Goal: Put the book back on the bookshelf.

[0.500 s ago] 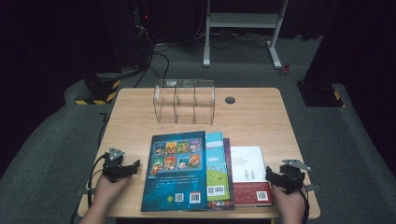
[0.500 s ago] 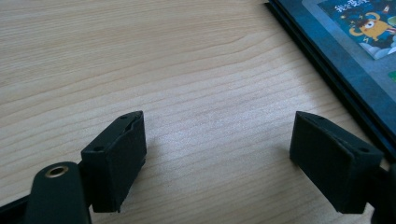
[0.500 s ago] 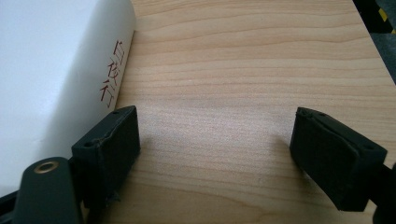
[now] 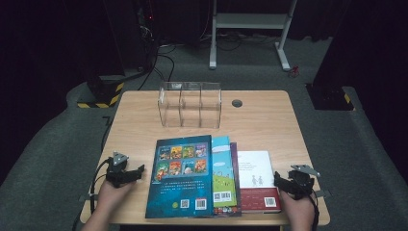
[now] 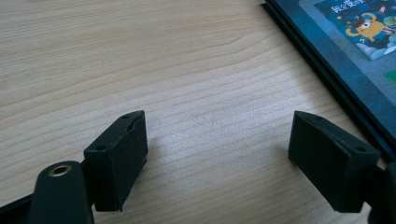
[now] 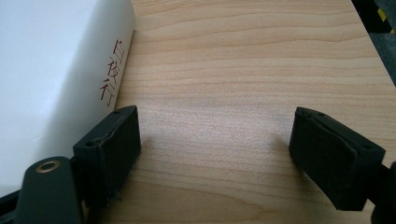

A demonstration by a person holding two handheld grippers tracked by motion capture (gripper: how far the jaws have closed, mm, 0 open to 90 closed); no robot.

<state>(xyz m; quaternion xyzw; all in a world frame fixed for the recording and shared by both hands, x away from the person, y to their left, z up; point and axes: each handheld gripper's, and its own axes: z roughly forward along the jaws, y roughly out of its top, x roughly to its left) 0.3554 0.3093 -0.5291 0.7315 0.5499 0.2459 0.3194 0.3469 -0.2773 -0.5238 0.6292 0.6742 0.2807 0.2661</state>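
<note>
Three books lie overlapped near the table's front edge: a dark blue book (image 4: 181,175) on top at the left, a light blue and green one (image 4: 223,173) under it, and a white and dark red book (image 4: 255,179) at the right. My left gripper (image 4: 132,175) rests on the wood just left of the dark blue book (image 5: 348,51), open, nothing between its pads (image 5: 119,154). My right gripper (image 4: 284,185) sits at the right edge of the white book (image 6: 51,79), open and empty, its left fingertip (image 6: 112,147) close beside the spine.
A clear plastic holder (image 4: 190,103) with three compartments stands at the back middle of the wooden table (image 4: 269,120). A round cable hole (image 4: 236,103) is to its right. Bare wood lies between the holder and the books. Dark floor surrounds the table.
</note>
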